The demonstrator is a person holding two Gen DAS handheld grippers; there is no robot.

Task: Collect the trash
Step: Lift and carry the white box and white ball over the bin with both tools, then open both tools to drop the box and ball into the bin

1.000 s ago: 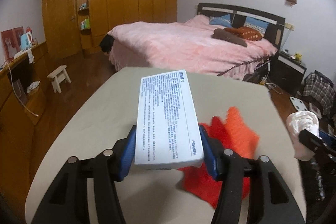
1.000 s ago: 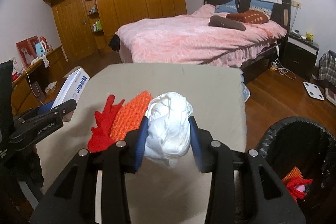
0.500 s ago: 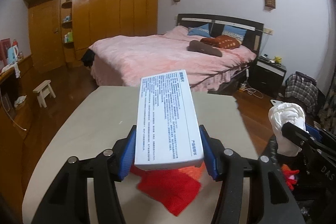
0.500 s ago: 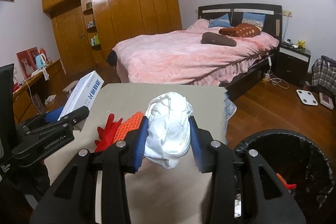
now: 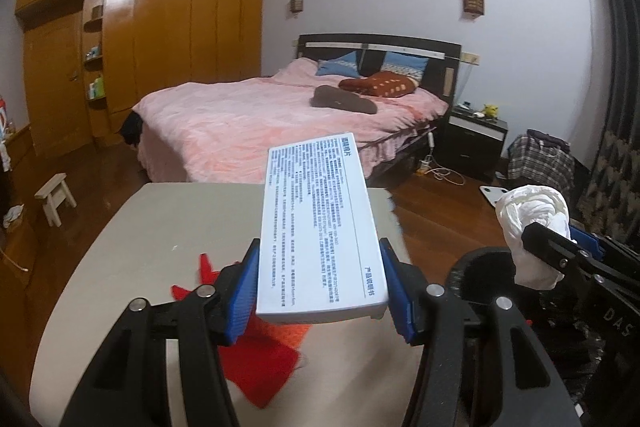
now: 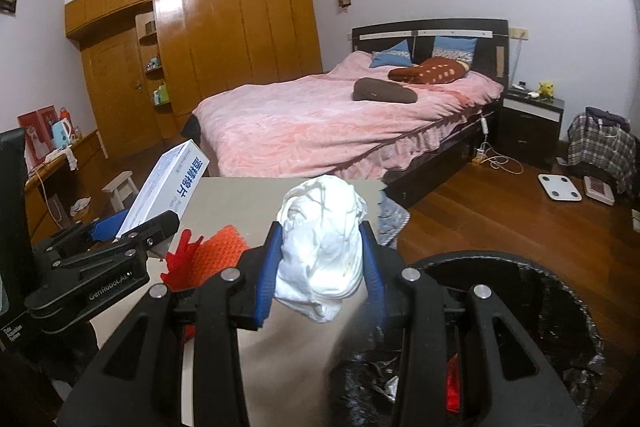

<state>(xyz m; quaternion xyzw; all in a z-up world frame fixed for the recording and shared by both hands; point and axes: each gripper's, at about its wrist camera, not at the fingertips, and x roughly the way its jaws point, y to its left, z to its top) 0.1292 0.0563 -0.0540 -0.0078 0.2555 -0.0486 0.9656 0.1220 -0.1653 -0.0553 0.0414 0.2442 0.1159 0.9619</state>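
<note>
My left gripper [image 5: 318, 287] is shut on a flat white printed box [image 5: 318, 227], held tilted above the beige table [image 5: 168, 219]. The box also shows in the right wrist view [image 6: 168, 183]. My right gripper [image 6: 320, 267] is shut on a crumpled white paper wad [image 6: 320, 239], held at the table's right edge beside the black-lined trash bin [image 6: 560, 307]. The wad also shows in the left wrist view [image 5: 532, 223]. A red and orange glove [image 5: 256, 359] lies on the table under the left gripper; it shows in the right wrist view too [image 6: 208, 255].
The trash bin [image 5: 480, 267] stands on the floor right of the table and holds some red and white scraps [image 6: 452, 387]. Beyond the table are a pink bed [image 5: 272, 119], a wooden wardrobe [image 5: 160, 39], a small stool [image 5: 54, 197] and a nightstand [image 5: 476, 139].
Both grippers have risen and moved right, toward the bin, each keeping hold of its item. The glove stays on the table.
</note>
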